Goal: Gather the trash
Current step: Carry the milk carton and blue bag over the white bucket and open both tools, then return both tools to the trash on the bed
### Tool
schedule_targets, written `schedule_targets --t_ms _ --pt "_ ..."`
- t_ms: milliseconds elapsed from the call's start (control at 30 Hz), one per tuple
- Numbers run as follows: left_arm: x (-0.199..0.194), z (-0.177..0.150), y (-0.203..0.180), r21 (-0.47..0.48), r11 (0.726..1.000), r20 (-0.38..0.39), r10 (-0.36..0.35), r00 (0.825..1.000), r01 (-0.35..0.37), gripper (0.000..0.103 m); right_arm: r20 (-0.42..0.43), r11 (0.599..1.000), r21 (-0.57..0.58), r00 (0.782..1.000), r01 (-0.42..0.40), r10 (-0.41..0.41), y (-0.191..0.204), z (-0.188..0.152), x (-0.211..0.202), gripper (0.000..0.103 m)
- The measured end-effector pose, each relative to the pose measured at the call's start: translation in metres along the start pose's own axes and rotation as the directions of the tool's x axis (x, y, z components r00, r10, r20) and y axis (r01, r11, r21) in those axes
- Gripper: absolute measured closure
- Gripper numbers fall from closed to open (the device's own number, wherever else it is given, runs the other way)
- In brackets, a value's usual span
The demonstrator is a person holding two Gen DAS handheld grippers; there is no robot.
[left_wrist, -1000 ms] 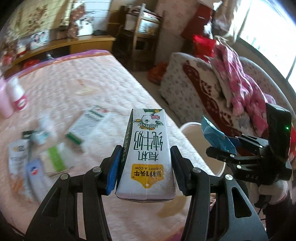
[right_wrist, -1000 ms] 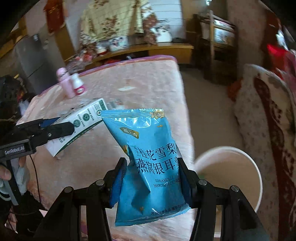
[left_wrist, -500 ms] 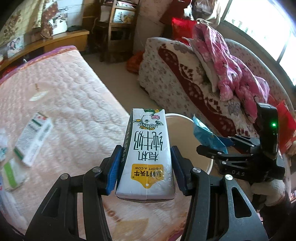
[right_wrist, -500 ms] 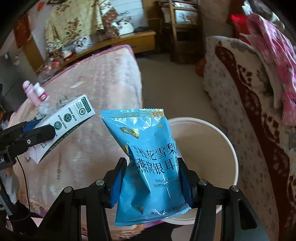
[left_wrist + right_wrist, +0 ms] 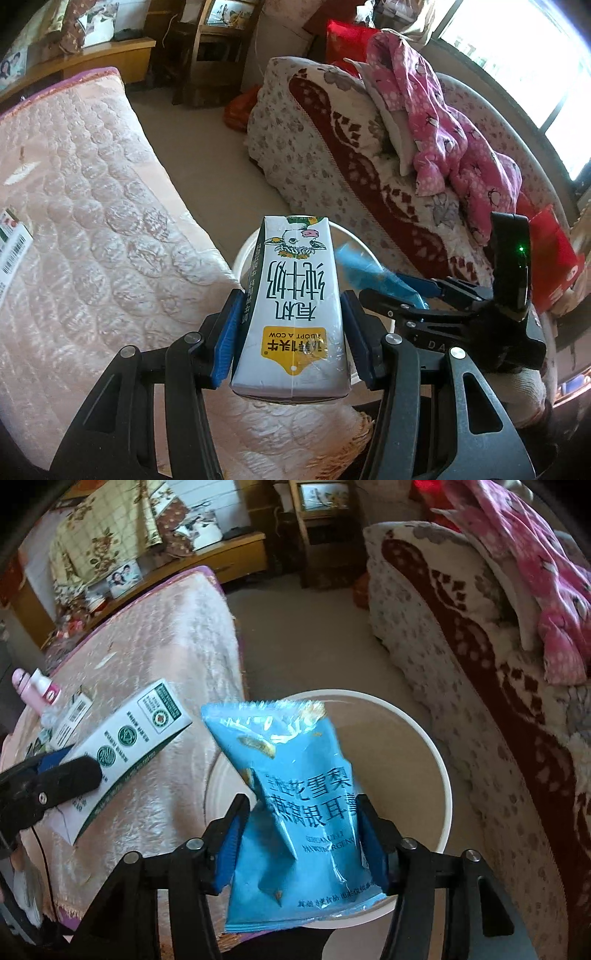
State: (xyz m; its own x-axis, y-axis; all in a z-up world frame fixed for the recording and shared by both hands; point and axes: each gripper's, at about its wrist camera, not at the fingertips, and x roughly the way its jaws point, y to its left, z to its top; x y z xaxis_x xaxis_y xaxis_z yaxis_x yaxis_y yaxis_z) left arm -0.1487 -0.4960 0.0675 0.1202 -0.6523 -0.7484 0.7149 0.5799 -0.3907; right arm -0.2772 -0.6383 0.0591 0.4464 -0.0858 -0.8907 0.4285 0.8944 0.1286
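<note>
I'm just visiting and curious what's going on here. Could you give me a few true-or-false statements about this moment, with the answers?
1. The left gripper holds a milk carton. True.
2. The right gripper has a red can between its fingers. False: it is a blue snack packet, and the jaws are opening.
3. The packet hangs over a white bucket. True.
4. The bucket stands on the bed. False: it stands on the floor beside the bed.
5. The bucket looks full of trash. False: the inside that shows is bare.
</note>
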Motion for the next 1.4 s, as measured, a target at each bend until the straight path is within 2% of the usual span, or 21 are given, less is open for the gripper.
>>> schedule_targets --t_ms 33,133,333,600,967,1400 --pt "0.002 0.0 0.0 0.001 1.0 -0.007 0.003 1.0 -0.003 0.05 0.001 1.0 0.008 1.0 -0.004 0.004 -0.002 0.0 0.0 0.036" --pt "0.002 -0.002 0.002 0.004 1.0 -0.018 0.005 1.0 -0.005 0.044 0.004 1.0 0.017 1.0 -0.006 0.006 -0.003 -0.001 -0.001 0.035" --pt "-0.005 -0.006 0.004 0.013 1.0 -0.004 0.019 1.0 -0.019 0.044 0.008 1.0 -0.007 1.0 -0.008 0.008 0.006 -0.002 -0.005 0.035" --pt "-0.018 -0.014 0.008 0.05 0.995 0.023 0.091 0.996 -0.092 0.044 0.036 0.998 -0.059 0.999 -0.014 0.016 0.031 -0.001 -0.016 0.035" --pt "-0.052 -0.024 0.026 0.044 0.979 0.101 0.196 0.975 -0.201 0.043 0.07 0.992 -0.114 0.996 -0.045 0.053 0.072 -0.001 -0.03 0.035" --pt "-0.094 -0.035 0.063 -0.044 0.966 0.161 0.26 0.952 -0.256 0.044 0.123 0.985 -0.159 0.988 -0.072 0.093 0.124 0.003 -0.041 0.035"
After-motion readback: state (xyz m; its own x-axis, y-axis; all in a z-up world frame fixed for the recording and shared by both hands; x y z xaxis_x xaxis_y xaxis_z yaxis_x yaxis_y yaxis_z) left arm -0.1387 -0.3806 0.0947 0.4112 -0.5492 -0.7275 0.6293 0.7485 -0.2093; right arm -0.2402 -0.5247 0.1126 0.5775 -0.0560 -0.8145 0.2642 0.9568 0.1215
